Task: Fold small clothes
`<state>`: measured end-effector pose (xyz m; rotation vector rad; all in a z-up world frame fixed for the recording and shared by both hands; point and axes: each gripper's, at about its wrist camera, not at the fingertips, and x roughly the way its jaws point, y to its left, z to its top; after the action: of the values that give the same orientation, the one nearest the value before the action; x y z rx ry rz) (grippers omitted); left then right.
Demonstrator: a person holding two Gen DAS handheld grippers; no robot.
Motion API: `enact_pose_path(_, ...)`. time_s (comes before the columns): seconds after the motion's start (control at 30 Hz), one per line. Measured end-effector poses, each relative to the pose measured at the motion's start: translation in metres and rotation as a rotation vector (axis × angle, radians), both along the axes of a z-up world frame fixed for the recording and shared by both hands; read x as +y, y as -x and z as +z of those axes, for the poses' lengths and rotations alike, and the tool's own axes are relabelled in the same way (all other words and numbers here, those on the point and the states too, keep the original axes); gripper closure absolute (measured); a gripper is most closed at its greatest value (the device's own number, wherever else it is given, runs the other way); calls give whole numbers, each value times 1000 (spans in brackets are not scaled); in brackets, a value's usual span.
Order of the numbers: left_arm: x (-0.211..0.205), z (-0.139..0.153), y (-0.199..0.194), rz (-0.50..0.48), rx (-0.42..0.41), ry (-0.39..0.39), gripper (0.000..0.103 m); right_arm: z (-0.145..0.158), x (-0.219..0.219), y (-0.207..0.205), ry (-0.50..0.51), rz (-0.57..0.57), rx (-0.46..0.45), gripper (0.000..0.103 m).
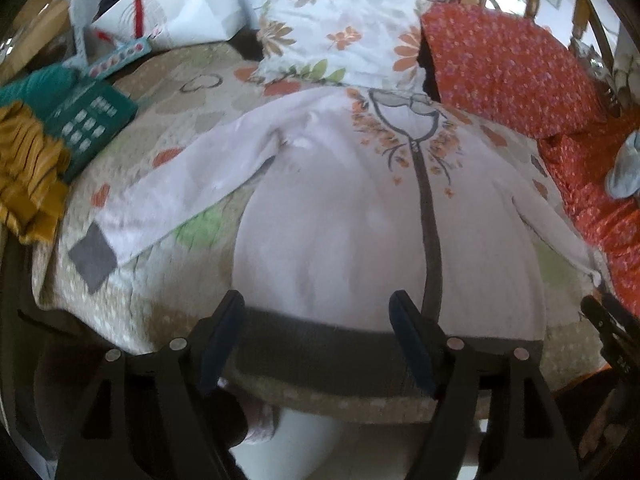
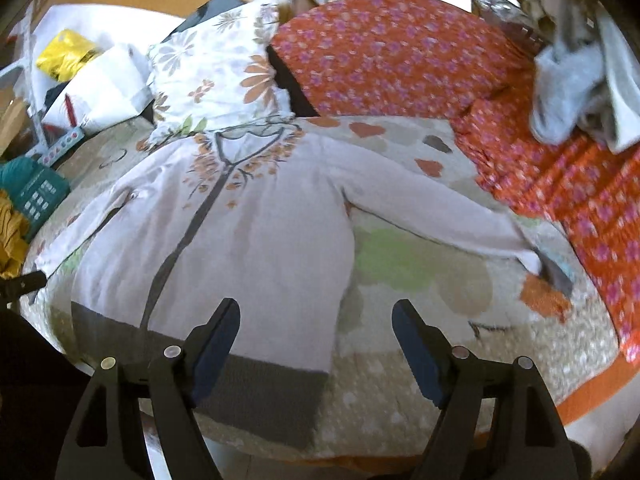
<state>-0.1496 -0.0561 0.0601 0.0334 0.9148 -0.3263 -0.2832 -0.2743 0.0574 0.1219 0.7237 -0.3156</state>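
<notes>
A small white zip-up jacket [image 1: 340, 220] with orange floral print, grey zip, grey hem and grey cuffs lies flat, front up, on a quilted bedspread [image 1: 160, 300], sleeves spread out to both sides. It also shows in the right wrist view [image 2: 248, 240]. My left gripper [image 1: 318, 316] is open and empty, hovering just above the jacket's grey hem. My right gripper [image 2: 316, 320] is open and empty above the hem's right corner. The right gripper's tip shows at the far right of the left wrist view [image 1: 612, 328].
A floral pillow [image 1: 340, 28] and an orange floral pillow and cover [image 1: 512, 68] lie beyond the collar. A teal box [image 1: 88, 124], yellow cloth [image 1: 28, 172] and white bags [image 1: 168, 4] sit at left. Grey-blue clothes [image 2: 576, 84] are heaped at right.
</notes>
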Motion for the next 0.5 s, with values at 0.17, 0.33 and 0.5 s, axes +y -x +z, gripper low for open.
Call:
enact_pose_path(0.17,-36,5,-35,-41,-28,-29,28,-2,-4,-54,4,41,45,21)
enact_pose_path(0.33,-78,5,-88,-85,-26,-19,27,-1,-26,-115,-25,30,72,21)
enact_pose_path(0.5,-114,-2,-135,-117,-18,-17,27,-15,-61,-175,-48,-13,124,21)
